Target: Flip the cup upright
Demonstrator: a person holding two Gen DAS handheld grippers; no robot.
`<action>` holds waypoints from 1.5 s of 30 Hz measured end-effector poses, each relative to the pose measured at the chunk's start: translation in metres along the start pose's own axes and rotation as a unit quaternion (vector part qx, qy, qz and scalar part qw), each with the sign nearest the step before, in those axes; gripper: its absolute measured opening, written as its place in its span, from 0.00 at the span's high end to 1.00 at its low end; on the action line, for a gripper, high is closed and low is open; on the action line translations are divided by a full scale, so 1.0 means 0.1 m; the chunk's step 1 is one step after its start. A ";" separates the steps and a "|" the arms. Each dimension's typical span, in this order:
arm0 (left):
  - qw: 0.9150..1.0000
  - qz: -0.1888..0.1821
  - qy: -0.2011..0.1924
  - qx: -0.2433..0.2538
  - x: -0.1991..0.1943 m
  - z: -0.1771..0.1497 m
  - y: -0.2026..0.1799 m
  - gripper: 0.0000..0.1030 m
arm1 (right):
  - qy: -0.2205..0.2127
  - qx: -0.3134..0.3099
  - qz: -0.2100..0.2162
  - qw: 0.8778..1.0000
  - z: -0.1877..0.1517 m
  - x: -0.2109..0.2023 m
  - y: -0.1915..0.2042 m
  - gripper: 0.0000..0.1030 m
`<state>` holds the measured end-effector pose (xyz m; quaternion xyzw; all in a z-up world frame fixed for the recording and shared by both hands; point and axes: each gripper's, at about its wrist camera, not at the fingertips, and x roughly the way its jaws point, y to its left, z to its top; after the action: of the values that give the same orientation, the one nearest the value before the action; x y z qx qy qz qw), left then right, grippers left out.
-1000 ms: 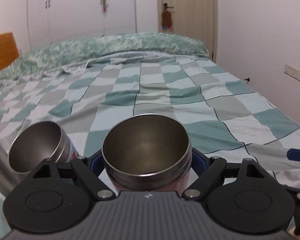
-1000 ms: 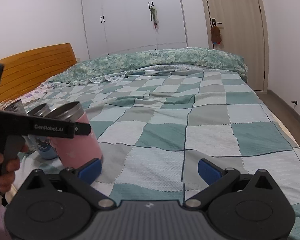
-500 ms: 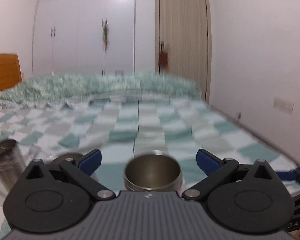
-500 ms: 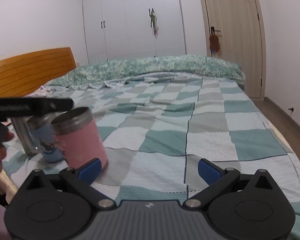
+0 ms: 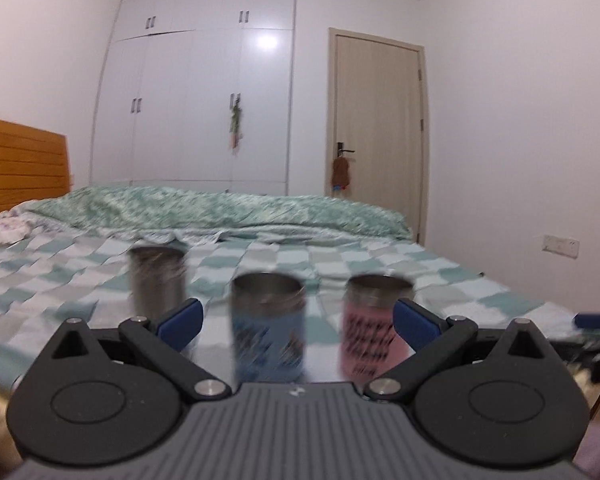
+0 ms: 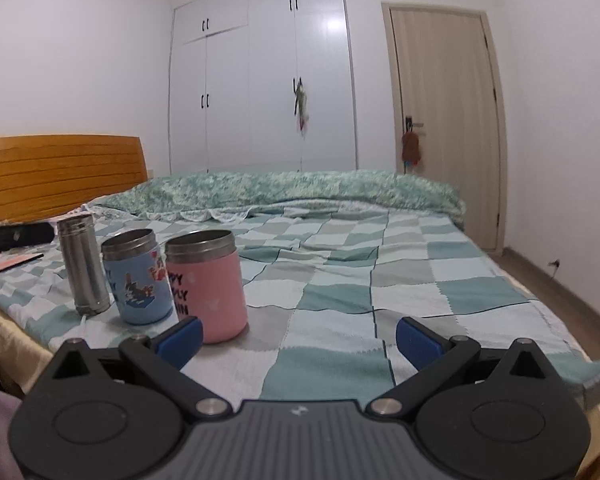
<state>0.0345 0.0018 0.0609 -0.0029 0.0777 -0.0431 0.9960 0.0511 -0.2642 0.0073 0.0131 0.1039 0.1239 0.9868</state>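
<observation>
Three cups stand upright in a row on the checkered bed cover. In the right wrist view I see the pink cup (image 6: 206, 286), the blue cartoon cup (image 6: 137, 278) and the tall steel cup (image 6: 82, 266), mouths up. In the blurred left wrist view the pink cup (image 5: 374, 326), blue cup (image 5: 267, 328) and steel cup (image 5: 157, 286) stand just beyond my fingers. My left gripper (image 5: 297, 322) is open and empty, pulled back from the cups. My right gripper (image 6: 298, 336) is open and empty, to the right of the pink cup.
The bed (image 6: 380, 280) has a green patterned duvet (image 6: 292, 192) bunched at the far side. A wooden headboard (image 6: 60, 172) is on the left. White wardrobes (image 6: 260, 80) and a door (image 6: 444, 120) stand behind. Small items (image 6: 12, 264) lie left of the cups.
My left gripper opened, let go of the pink cup standing upright on the bed, and drew back and up. The right gripper rose and tilted, otherwise staying open.
</observation>
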 end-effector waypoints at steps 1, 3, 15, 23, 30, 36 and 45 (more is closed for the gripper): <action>1.000 0.006 0.003 0.003 -0.04 -0.07 0.03 0.00 | -0.002 -0.002 -0.002 1.000 -0.04 -0.04 0.02 0.00; 1.000 0.020 0.012 0.007 -0.10 -0.21 0.09 0.00 | -0.009 -0.011 -0.010 1.000 -0.13 -0.12 0.07 0.00; 0.997 0.069 -0.020 -0.002 -0.43 -0.61 0.29 0.00 | -0.033 -0.054 -0.034 0.997 -0.44 -0.28 0.28 0.00; 0.996 0.074 -0.034 0.026 -0.44 -0.65 0.20 0.00 | -0.044 -0.049 -0.039 0.997 -0.47 -0.30 0.27 0.00; 0.996 0.073 -0.034 0.030 -0.43 -0.67 0.20 0.00 | -0.048 -0.048 -0.040 0.997 -0.48 -0.31 0.26 0.00; 0.996 0.073 -0.034 0.030 -0.43 -0.67 0.20 0.00 | -0.049 -0.046 -0.039 0.997 -0.48 -0.32 0.25 0.00; 0.996 0.072 -0.036 0.029 -0.43 -0.67 0.19 0.00 | -0.049 -0.046 -0.039 0.997 -0.48 -0.32 0.25 0.00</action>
<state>-0.0168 0.0244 0.0008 0.0303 0.0408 0.0270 0.9983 0.0048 -0.2475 -0.0320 -0.0306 0.0495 0.0895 0.9943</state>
